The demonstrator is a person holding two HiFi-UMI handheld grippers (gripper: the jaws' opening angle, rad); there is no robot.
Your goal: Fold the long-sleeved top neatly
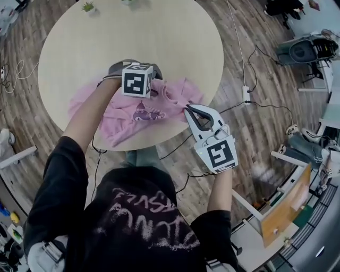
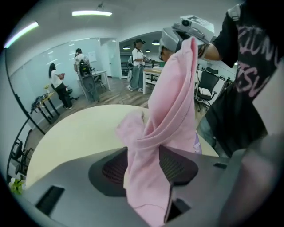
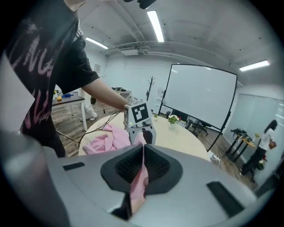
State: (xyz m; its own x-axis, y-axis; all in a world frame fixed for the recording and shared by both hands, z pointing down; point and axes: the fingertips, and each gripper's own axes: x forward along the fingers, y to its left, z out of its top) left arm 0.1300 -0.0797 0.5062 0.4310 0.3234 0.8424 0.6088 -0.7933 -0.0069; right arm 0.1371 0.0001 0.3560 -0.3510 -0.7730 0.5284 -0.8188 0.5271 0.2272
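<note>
A pink long-sleeved top (image 1: 133, 114) lies bunched at the near edge of the round pale table (image 1: 133, 37). My left gripper (image 1: 118, 71) points down over its far side. In the left gripper view its jaws (image 2: 144, 166) stand apart, and a strip of the top (image 2: 168, 111) runs loosely up between the pads, so it is open. That strip stretches to my right gripper (image 2: 182, 31). My right gripper (image 1: 187, 108) is at the top's right end. Its jaws (image 3: 143, 166) are shut on a thin fold of the pink top (image 3: 140, 186), facing the left gripper (image 3: 141, 131).
A small potted plant (image 1: 88, 7) stands at the table's far edge. Cables and a power strip (image 1: 246, 94) lie on the wooden floor to the right. Several people (image 2: 57, 84) stand at desks in the background. A large screen (image 3: 199, 95) stands beyond the table.
</note>
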